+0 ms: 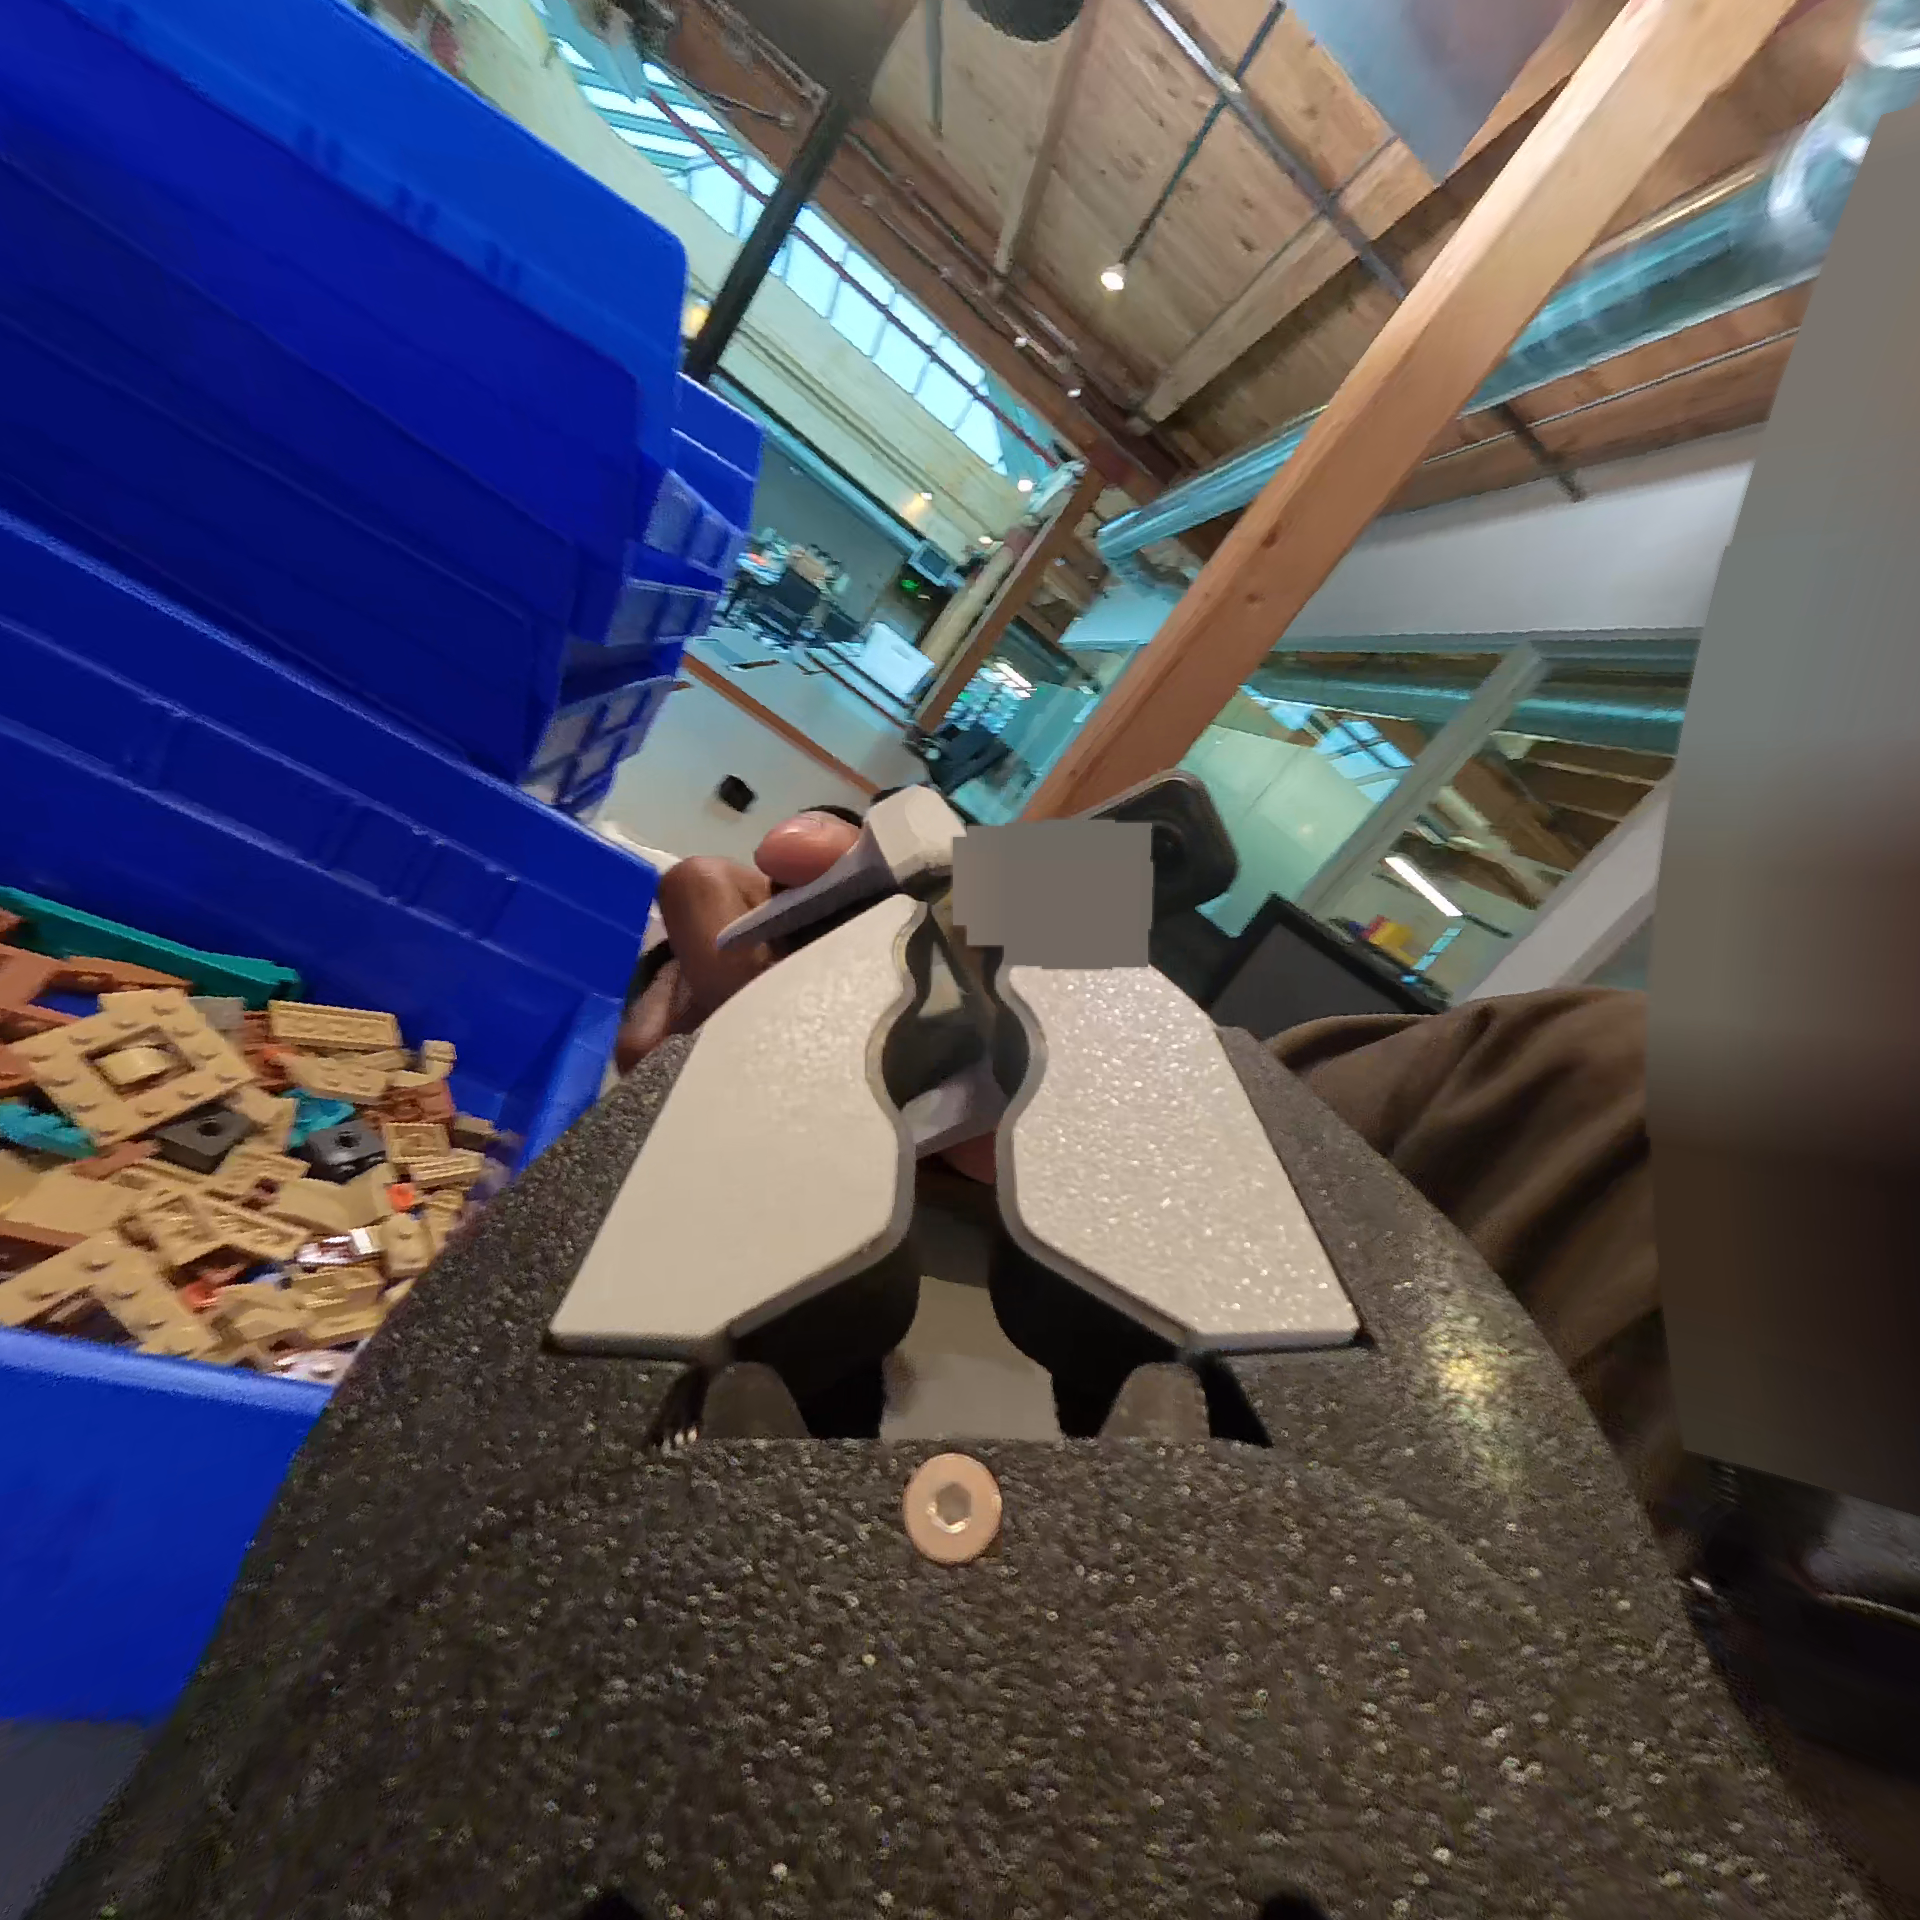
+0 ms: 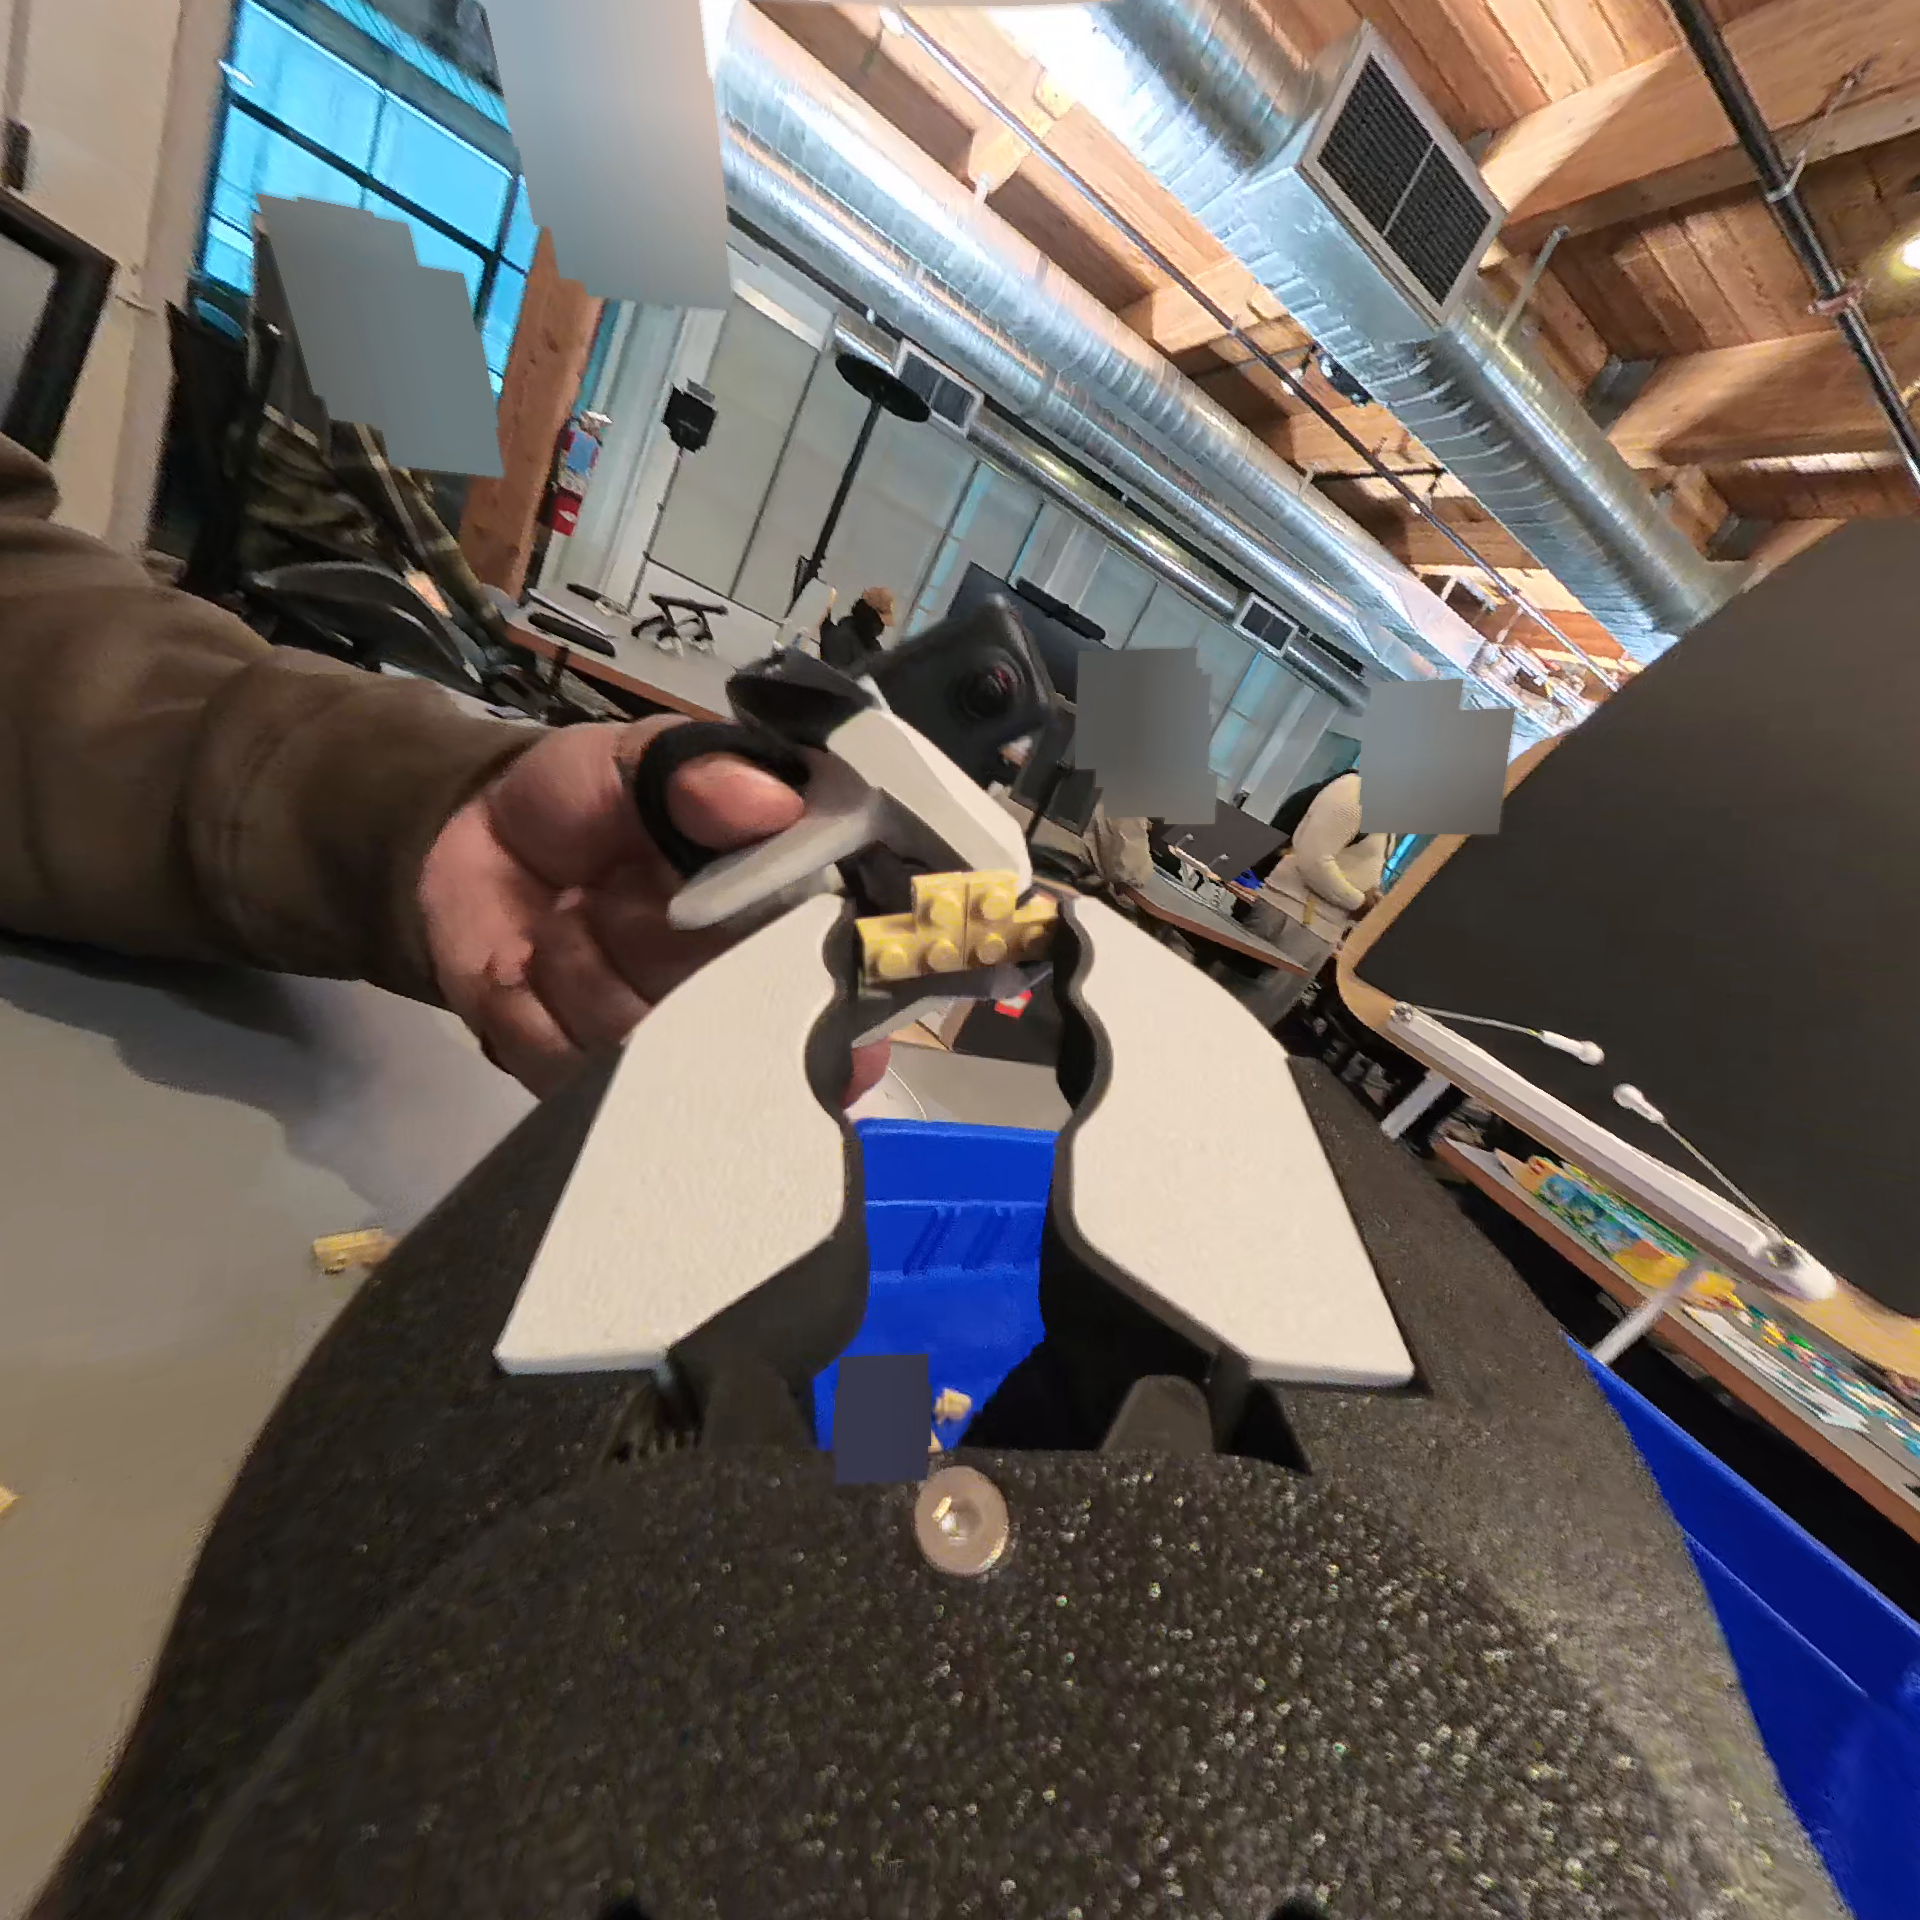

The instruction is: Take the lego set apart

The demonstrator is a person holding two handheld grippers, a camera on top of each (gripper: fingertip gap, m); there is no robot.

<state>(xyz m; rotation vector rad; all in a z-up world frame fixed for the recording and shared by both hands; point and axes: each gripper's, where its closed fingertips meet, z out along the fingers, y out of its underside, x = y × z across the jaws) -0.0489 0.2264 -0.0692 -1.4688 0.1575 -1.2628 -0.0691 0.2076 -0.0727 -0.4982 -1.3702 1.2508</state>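
Here we see both grippers raised and facing each other above a blue bin [image 2: 940,1195]. Our right gripper [image 2: 956,935] holds a tan brick assembly [image 2: 951,928], stepped plates stuck together, between its pale fingertips; the assembly's long axis runs crosswise, from one pad to the other, and both pads appear to press on its ends. Our left gripper [image 2: 940,935] comes in from the far side, directly across, its upper finger [image 2: 914,779] touching the top of the assembly and its lower finger passing just beneath it. So the bricks sit between the two tools, nearer-held by the right, with the left closing on them from above and below.

In the left wrist view our left gripper [image 1: 961,966] stands nearly shut, with only a thin dark sliver in the narrow slot; we cannot tell whether its pads truly pinch anything. Beside it lies a blue bin [image 1: 312,831] heaped with tan and brown bricks [image 1: 208,1143].
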